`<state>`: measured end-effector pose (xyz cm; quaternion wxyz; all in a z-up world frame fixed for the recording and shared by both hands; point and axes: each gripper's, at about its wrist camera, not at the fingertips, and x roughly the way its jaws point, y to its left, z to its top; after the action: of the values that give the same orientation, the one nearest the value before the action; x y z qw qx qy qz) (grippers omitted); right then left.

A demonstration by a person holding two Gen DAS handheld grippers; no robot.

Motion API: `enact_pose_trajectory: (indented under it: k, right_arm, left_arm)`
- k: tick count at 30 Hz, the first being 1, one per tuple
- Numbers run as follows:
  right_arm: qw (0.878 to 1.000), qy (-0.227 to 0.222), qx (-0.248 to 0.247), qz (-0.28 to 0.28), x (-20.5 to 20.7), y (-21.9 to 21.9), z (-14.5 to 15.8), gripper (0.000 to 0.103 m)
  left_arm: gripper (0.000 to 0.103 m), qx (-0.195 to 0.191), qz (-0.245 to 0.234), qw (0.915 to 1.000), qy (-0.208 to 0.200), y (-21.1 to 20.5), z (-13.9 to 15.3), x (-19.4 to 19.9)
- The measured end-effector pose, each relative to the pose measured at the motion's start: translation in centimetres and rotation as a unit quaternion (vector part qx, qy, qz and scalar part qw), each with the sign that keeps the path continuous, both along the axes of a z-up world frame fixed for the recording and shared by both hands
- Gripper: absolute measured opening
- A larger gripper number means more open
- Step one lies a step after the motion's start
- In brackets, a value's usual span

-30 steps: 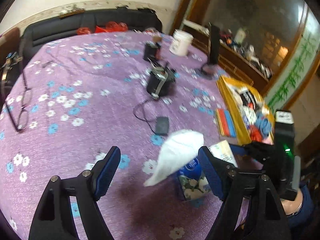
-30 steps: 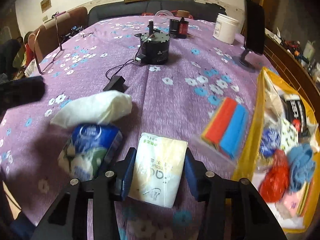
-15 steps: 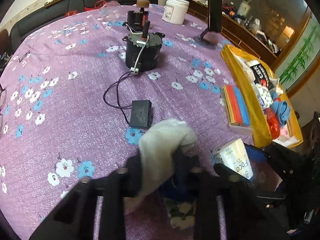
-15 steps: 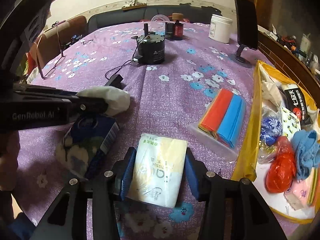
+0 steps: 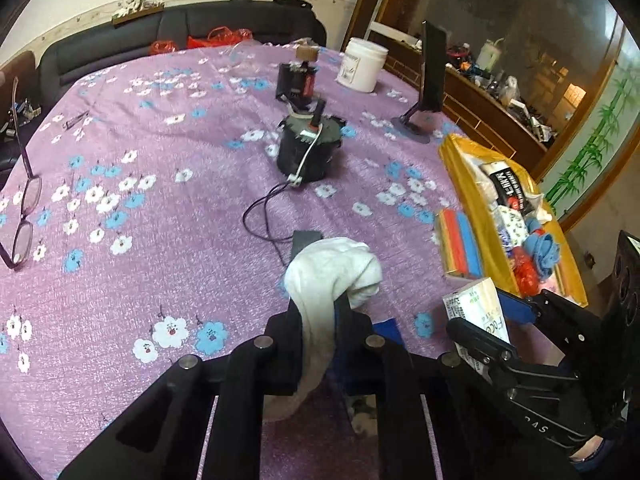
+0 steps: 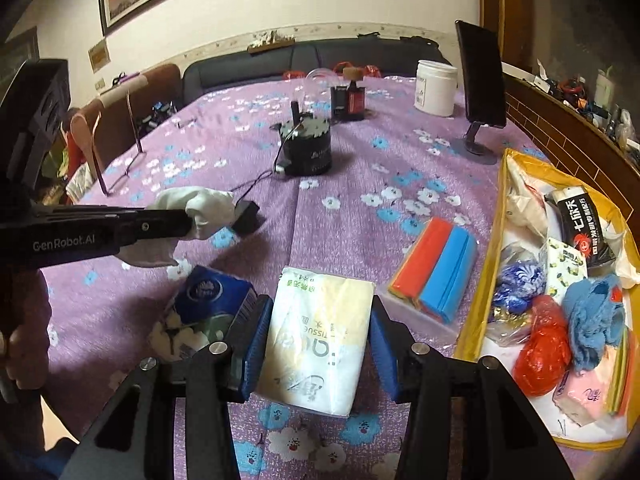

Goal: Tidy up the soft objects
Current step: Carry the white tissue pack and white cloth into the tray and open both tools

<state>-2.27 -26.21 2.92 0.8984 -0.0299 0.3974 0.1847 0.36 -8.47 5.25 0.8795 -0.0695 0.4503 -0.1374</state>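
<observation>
Tissue packs (image 6: 316,336): two; one between right tongs (image 6: 316,354).

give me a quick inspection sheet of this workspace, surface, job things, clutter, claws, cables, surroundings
surface: round table under a purple flowered cloth.
job's things: white cloth; pale tissue pack; blue tissue pack lying on the cloth; yellow bag open at the right, holding soft items; red and blue sponges beside it.
clutter: black round device, white tub, phone stand, glasses.
claws: left claw shut on the white cloth; right claw shut on the pale tissue pack.
cables: one black cable from the device to a small black box.
surroundings: dark sofa behind, wooden cabinet to the right.
</observation>
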Motion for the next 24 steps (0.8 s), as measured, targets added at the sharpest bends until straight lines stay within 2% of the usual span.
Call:
enact_pose_trajectory:
  k: [6,14,24]
  right_arm:
    - [1.0,0.004,0.021,-0.01,0.2,-1.4,0.5,0.051]
    - [0.998,-0.013,0.039,-0.036,-0.1,-3.9,1.7,0.051]
    - [0.994,-0.029,0.069,-0.081,-0.5,-9.0,2.8,0.051]
  left_arm:
    - [0.013,0.006,-0.02,0.9997,-0.015,-1.8,1.1,-0.4]
    - [0.013,0.013,-0.057,0.998,-0.023,-5.2,2.0,-0.4]
    - [0.013,0.021,-0.106,0.9937,-0.032,-10.8,3.5,0.0]
